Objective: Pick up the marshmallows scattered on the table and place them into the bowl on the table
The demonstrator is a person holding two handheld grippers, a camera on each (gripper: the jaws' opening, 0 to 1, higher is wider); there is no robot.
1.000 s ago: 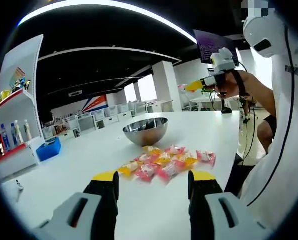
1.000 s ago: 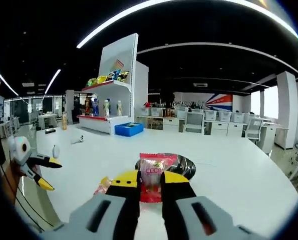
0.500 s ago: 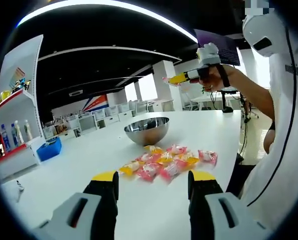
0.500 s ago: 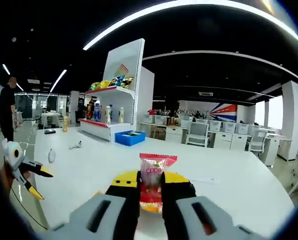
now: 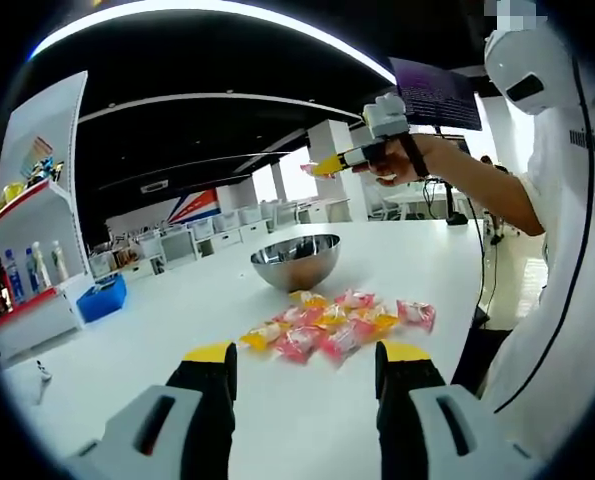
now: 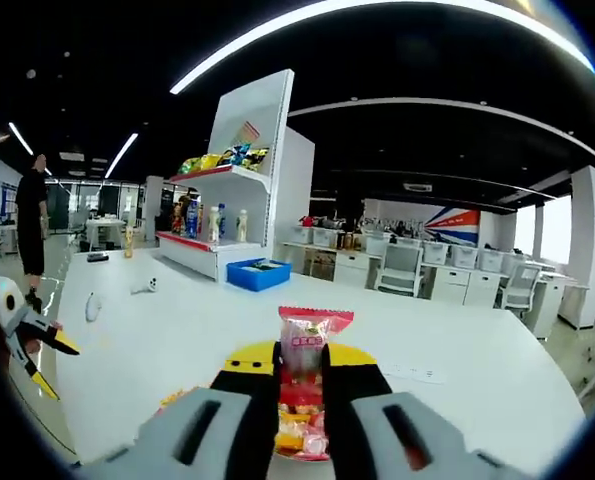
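About eleven marshmallows point(image 5: 327, 328) and one bowl point(image 5: 297, 261) on the white desk point(image 5: 127, 350); right claw point(image 6: 302, 362) clamps one marshmallow point(image 6: 304, 350), left claw point(image 5: 302, 352) apart; office room

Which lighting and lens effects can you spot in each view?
Left gripper view: fisheye bends the ceiling light strip; the bowl shows shiny reflections. Right gripper view: same curved strip; the held marshmallow looks sharp, the distant shelf softer.

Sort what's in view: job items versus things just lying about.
Job:
metal bowl
marshmallow packets on the white table
pink packet held in the right gripper
left gripper, open

Lying about:
blue bin
display shelf
office chairs
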